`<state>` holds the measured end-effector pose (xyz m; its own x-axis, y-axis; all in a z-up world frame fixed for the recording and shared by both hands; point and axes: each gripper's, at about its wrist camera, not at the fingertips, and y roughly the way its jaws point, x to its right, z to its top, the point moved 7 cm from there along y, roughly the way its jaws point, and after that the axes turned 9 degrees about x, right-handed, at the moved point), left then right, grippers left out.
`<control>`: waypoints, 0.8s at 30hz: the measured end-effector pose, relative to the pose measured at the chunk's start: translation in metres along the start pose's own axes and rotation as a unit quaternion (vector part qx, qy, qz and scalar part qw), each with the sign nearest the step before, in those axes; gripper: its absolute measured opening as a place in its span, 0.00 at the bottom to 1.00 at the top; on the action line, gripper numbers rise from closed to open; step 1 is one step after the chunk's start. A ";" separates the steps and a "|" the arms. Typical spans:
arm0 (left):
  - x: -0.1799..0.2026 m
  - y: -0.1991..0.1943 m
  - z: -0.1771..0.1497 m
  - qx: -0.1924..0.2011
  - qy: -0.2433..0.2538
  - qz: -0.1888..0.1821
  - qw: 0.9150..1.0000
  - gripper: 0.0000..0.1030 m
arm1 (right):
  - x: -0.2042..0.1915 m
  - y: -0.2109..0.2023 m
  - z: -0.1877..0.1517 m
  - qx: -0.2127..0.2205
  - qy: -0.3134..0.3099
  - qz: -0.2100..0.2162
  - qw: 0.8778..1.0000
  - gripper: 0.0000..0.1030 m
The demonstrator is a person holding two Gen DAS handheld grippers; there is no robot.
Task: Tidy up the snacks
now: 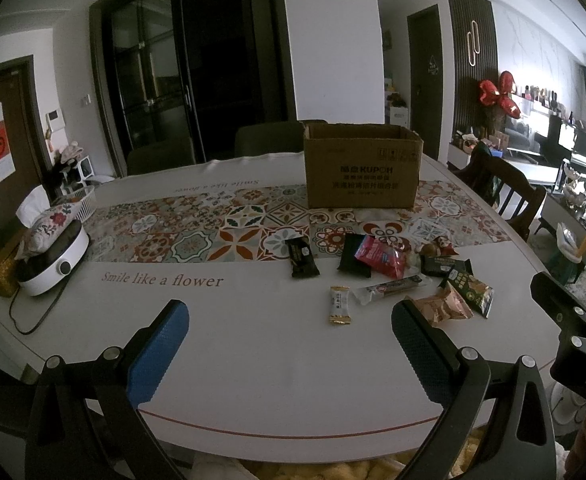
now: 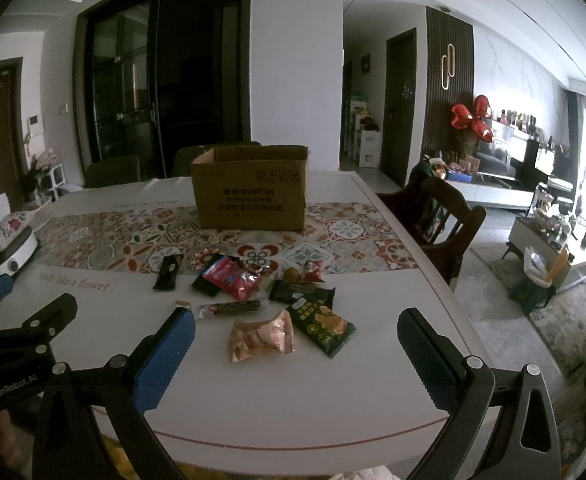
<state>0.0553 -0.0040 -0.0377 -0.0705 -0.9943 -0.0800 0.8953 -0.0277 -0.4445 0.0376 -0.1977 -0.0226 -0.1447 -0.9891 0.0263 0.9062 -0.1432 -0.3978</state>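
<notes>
Both grippers hang over the near edge of the white table [image 1: 253, 360], and both have their jaws wide with nothing in them. The left gripper [image 1: 291, 340] points at bare table. The right gripper [image 2: 297, 344] points at the snacks.

The snacks lie in a loose pile near the middle of the table. From the right wrist view, a pink bag [image 2: 262, 335] is closest, at about 12 o'clock from the jaws. A green bag [image 2: 325, 326] lies just beside it, at 1 o'clock. A red bag [image 2: 231, 278] rests on a dark packet farther back. A small white bar [image 1: 339, 305] lies alone at the left of the pile.

The open cardboard box [image 2: 251, 192] stands behind the snacks at 12 o'clock, well apart from them. It may be empty, but its inside is hidden.
</notes>
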 end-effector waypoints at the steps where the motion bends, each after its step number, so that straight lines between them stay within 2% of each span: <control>1: 0.000 0.000 0.000 0.000 0.000 0.000 1.000 1.00 | 0.000 0.001 -0.001 0.000 0.000 0.000 1.000 0.99; 15: 0.000 -0.001 0.000 0.001 -0.001 0.001 1.000 1.00 | 0.000 0.001 -0.002 0.000 0.000 0.000 1.000 0.99; 24: -0.004 0.005 0.001 -0.010 -0.008 -0.013 1.000 1.00 | 0.000 0.005 -0.001 -0.012 0.000 0.004 1.000 0.99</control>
<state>0.0608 -0.0007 -0.0389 -0.0868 -0.9948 -0.0537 0.8841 -0.0521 -0.4643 0.0417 -0.1984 -0.0256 -0.1370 -0.9903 0.0229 0.8974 -0.1339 -0.4205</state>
